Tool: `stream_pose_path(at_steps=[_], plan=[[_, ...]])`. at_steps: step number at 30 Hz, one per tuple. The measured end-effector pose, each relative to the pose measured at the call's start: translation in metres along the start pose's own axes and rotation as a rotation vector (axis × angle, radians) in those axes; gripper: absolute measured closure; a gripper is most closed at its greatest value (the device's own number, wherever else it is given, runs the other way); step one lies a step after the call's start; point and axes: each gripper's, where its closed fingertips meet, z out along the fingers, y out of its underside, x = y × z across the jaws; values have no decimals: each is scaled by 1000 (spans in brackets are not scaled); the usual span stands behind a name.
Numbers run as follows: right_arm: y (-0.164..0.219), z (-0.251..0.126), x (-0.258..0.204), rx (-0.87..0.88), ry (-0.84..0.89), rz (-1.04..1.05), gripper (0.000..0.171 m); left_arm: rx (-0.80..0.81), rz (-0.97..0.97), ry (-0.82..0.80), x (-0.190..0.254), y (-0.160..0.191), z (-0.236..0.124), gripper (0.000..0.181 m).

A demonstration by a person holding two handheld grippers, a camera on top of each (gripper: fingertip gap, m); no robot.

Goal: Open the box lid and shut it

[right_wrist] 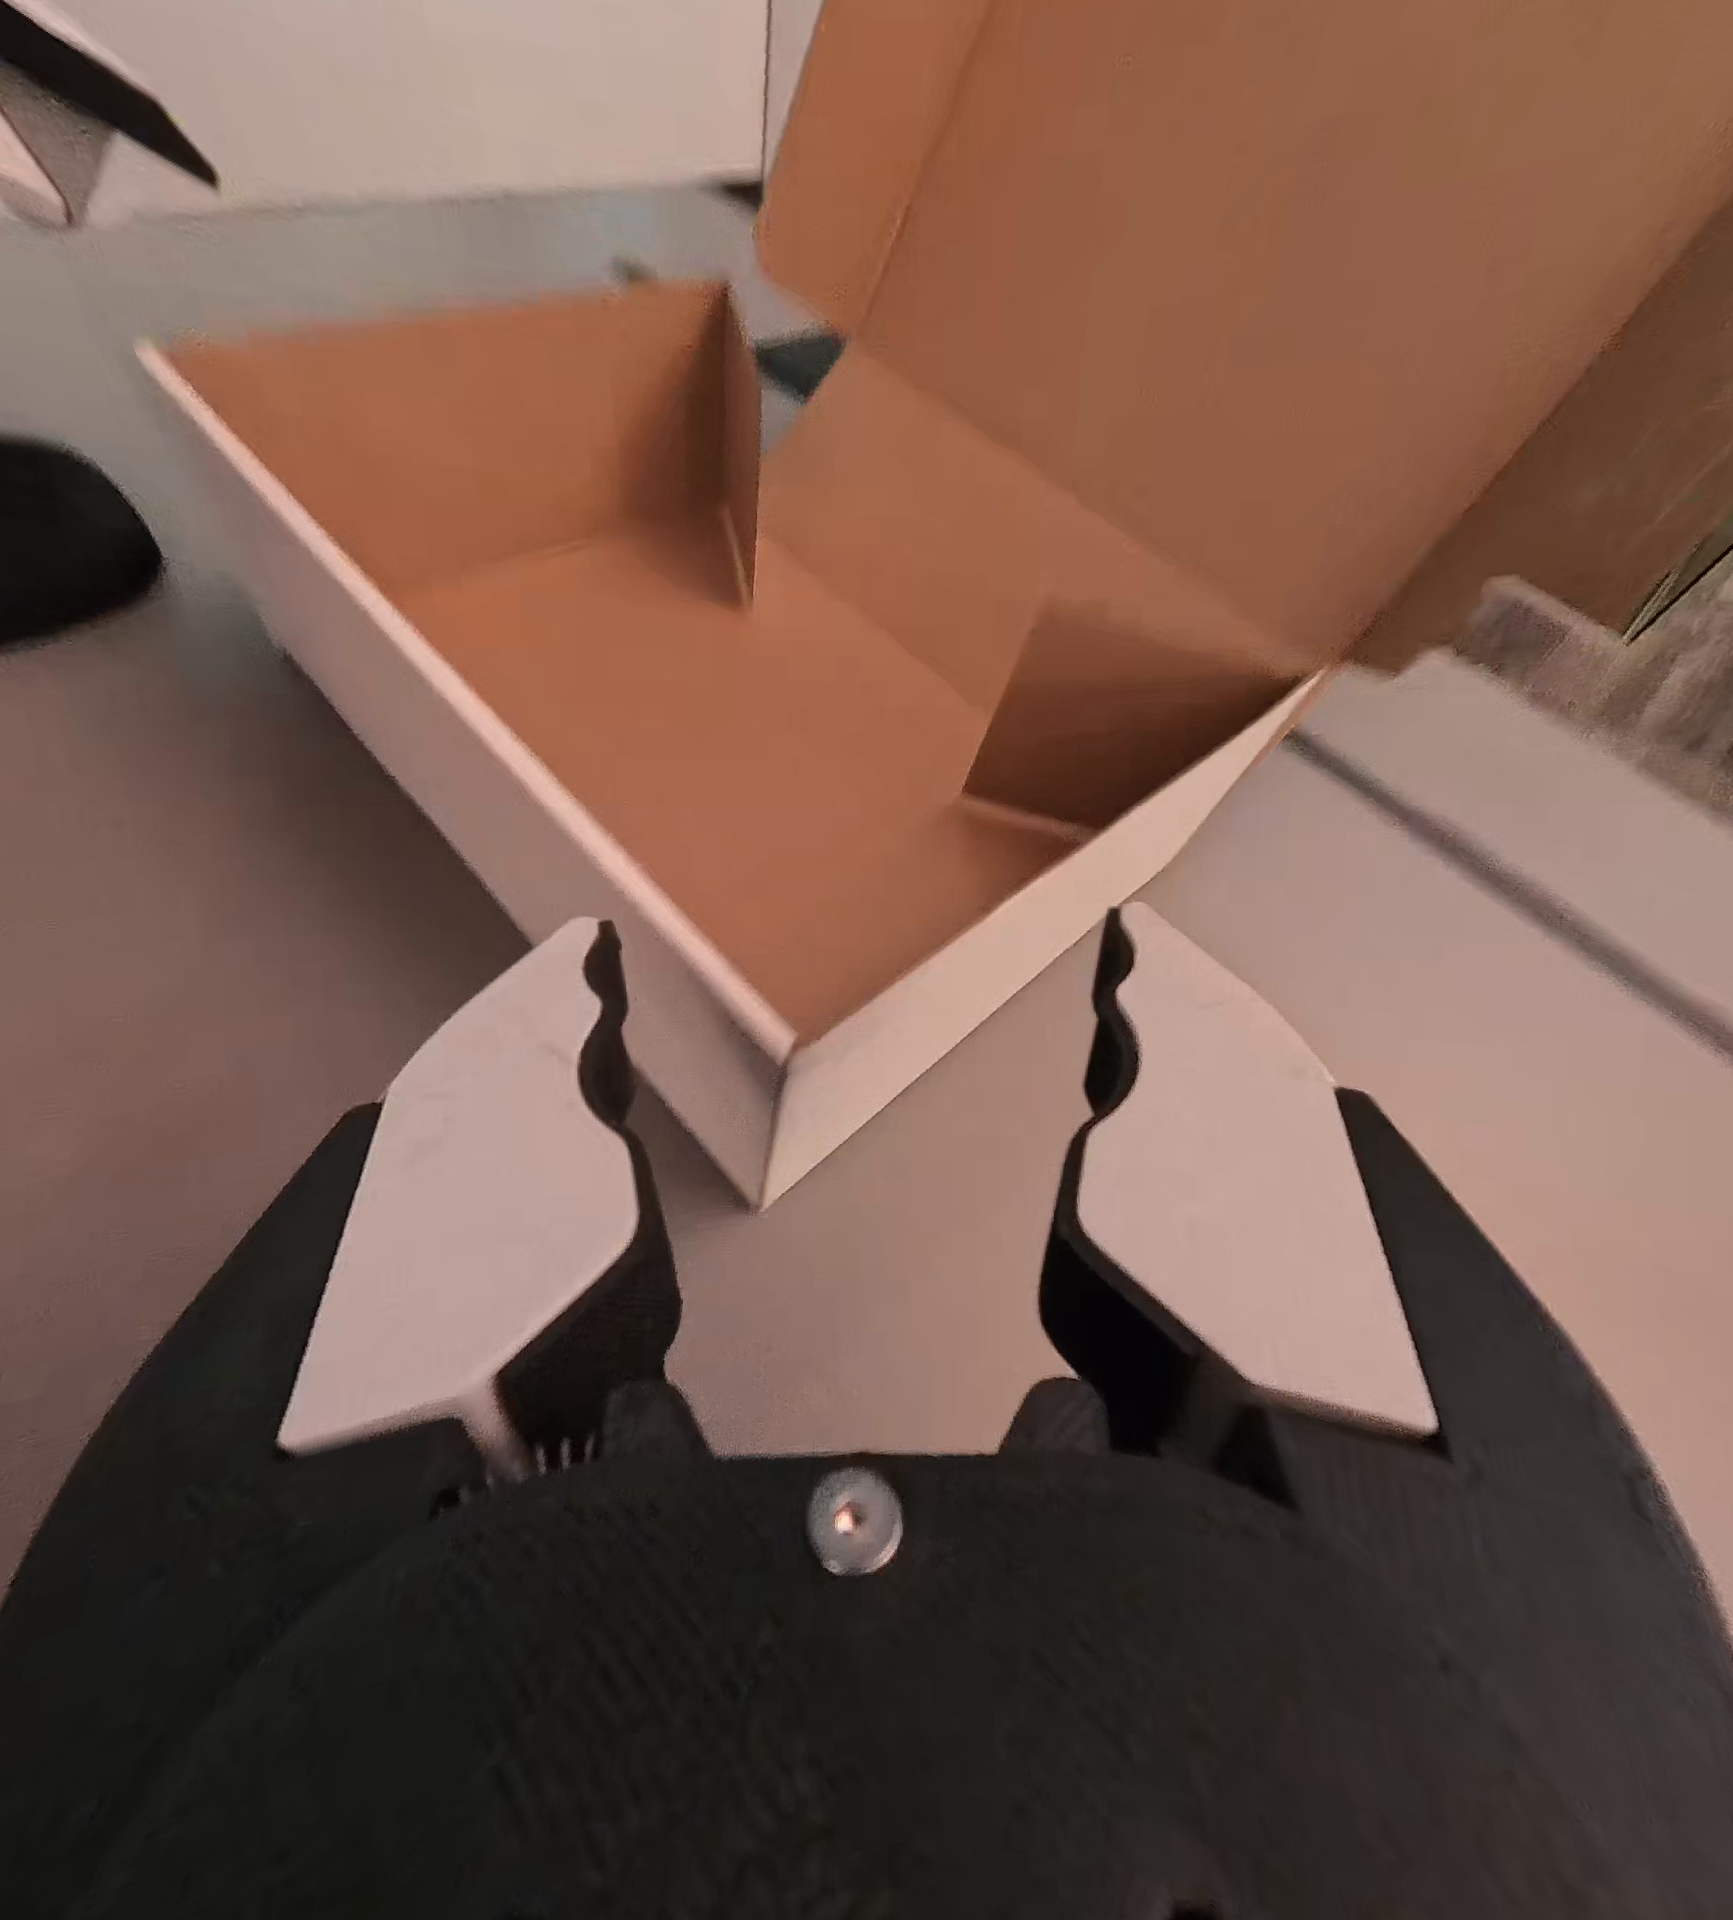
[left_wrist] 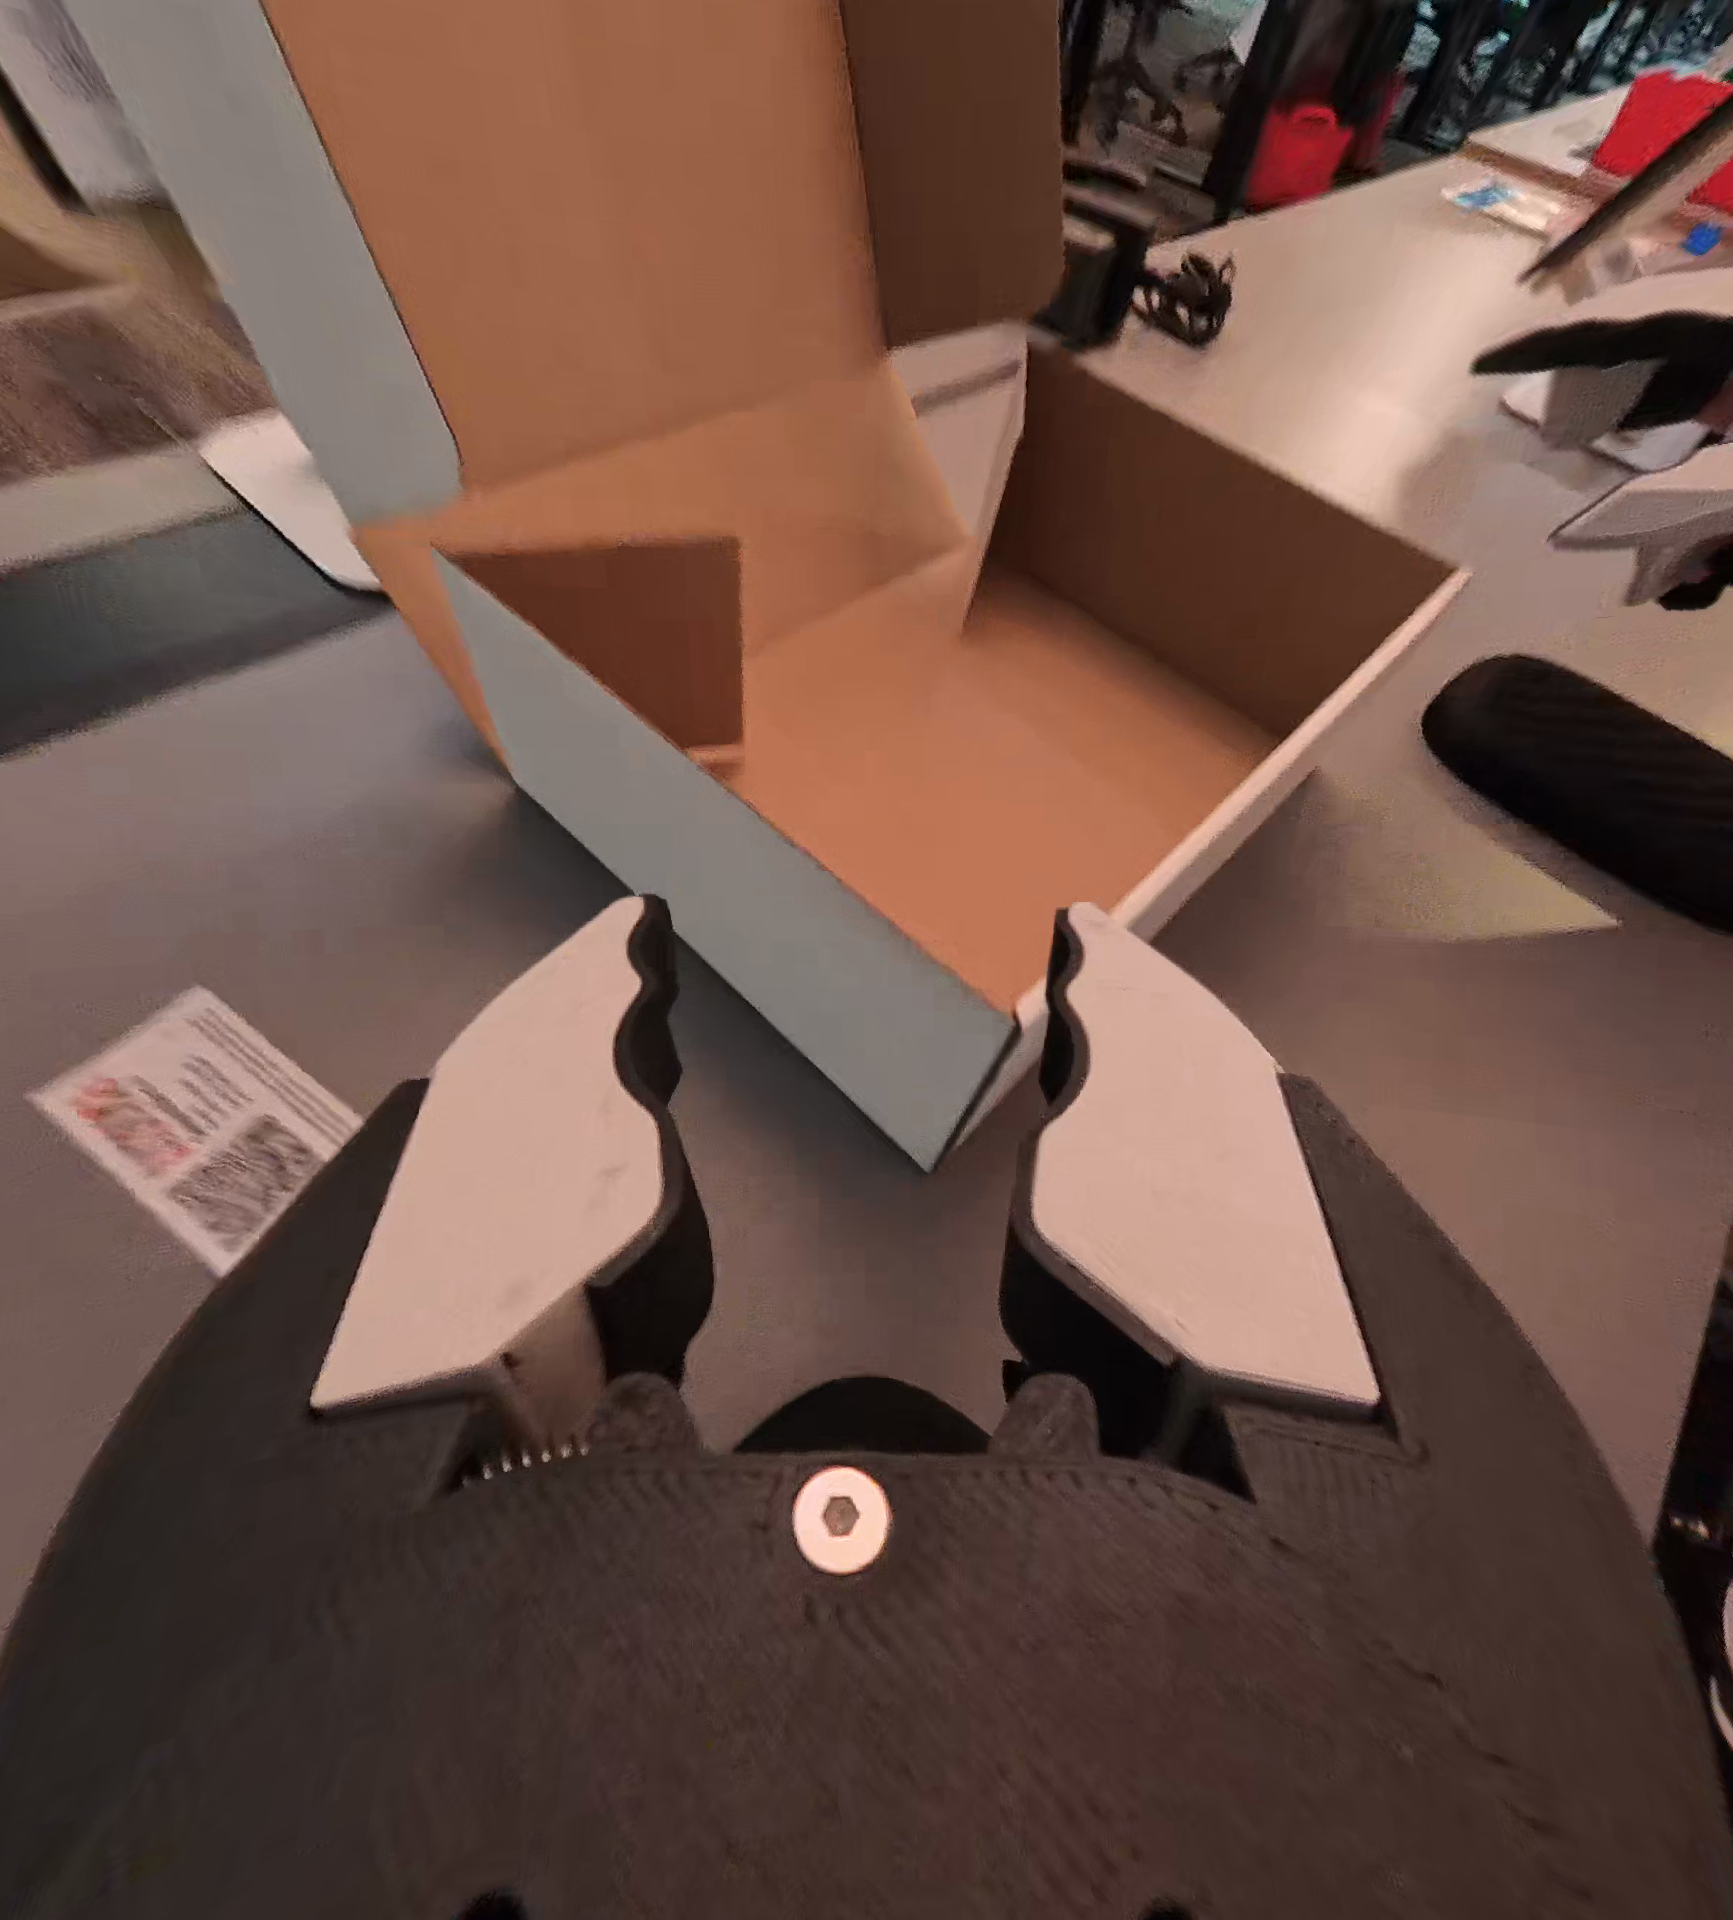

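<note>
A white cardboard box (left_wrist: 768, 894) with a brown inside stands open and empty on the grey table. Its lid (left_wrist: 592, 208) stands up at the far side with its side flaps hanging. My left gripper (left_wrist: 862, 935) is open and empty, just short of the box's near corner, touching nothing. The right wrist view shows the same box (right_wrist: 550, 790) and raised lid (right_wrist: 1257, 312) from another corner. My right gripper (right_wrist: 857, 935) is open and empty, just before that corner. The right gripper also shows far right in the left wrist view (left_wrist: 1672, 457).
A black oblong case (left_wrist: 1610, 790) lies right of the box, also seen in the right wrist view (right_wrist: 10, 540). A printed paper card (left_wrist: 197, 1122) lies on the table (left_wrist: 218, 883) at left. Cables and red items sit far back right. A table edge runs at right (right_wrist: 1568, 914).
</note>
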Motion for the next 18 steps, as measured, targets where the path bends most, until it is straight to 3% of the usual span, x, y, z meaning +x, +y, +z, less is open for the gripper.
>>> stream_pose_path(at_steps=[6, 10, 14, 18], plan=[[-124, -52, 73, 294, 174, 17, 84, 155, 139, -93, 5, -117, -27, 112], [-185, -73, 109, 425, 376, 33, 85, 245, 203, -285, -11, -184, -31, 110], [-196, -56, 127, 399, 475, 39, 88, 268, 194, -422, -32, -202, -14, 108], [-158, -15, 148, 272, 507, 95, 89, 211, 179, -595, -71, -186, 18, 104]])
